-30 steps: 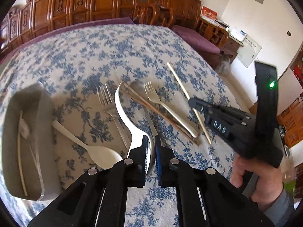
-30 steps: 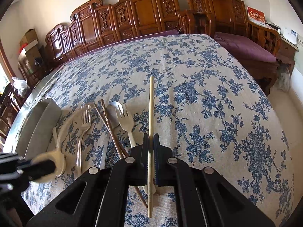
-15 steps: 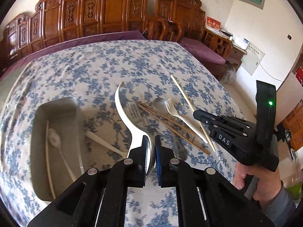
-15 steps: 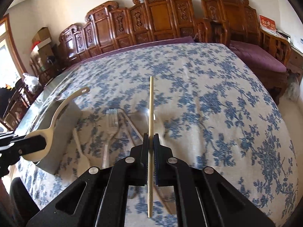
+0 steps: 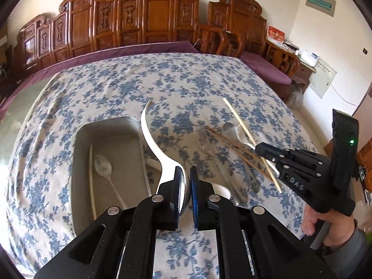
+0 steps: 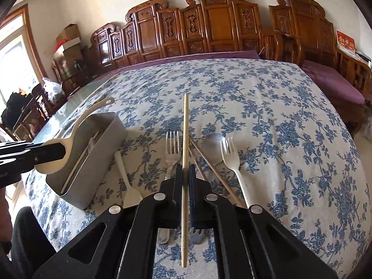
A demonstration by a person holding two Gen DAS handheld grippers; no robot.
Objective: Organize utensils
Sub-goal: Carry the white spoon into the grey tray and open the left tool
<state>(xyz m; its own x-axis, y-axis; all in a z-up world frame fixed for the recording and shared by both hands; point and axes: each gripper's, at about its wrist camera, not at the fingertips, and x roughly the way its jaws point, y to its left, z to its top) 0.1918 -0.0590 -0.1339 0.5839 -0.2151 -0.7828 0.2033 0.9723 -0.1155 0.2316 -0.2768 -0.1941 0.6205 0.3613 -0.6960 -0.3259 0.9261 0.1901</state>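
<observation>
My left gripper (image 5: 184, 174) is shut on the bowl of a white ladle-like spoon (image 5: 151, 137), held in the air beside the grey tray (image 5: 109, 125); its handle curves up over the tray's right rim. The tray holds a pale chopstick (image 5: 91, 181) and a spoon (image 5: 103, 166). My right gripper (image 6: 184, 174) is shut on a pale chopstick (image 6: 185, 125), held above the utensils on the cloth: a metal fork (image 6: 172, 148), a white fork (image 6: 232, 162), a metal spoon (image 6: 212, 144), brown chopsticks (image 6: 209, 165) and a white spoon (image 6: 125, 179).
The table has a blue floral cloth (image 6: 267, 107). Carved wooden chairs (image 6: 209, 23) line the far side. The left gripper with its spoon shows at the left edge of the right wrist view (image 6: 55, 153); the right gripper shows at the right of the left wrist view (image 5: 267, 150).
Both grippers have risen from the cloth with their utensils. The left one has carried the white spoon leftward to the tray's edge.
</observation>
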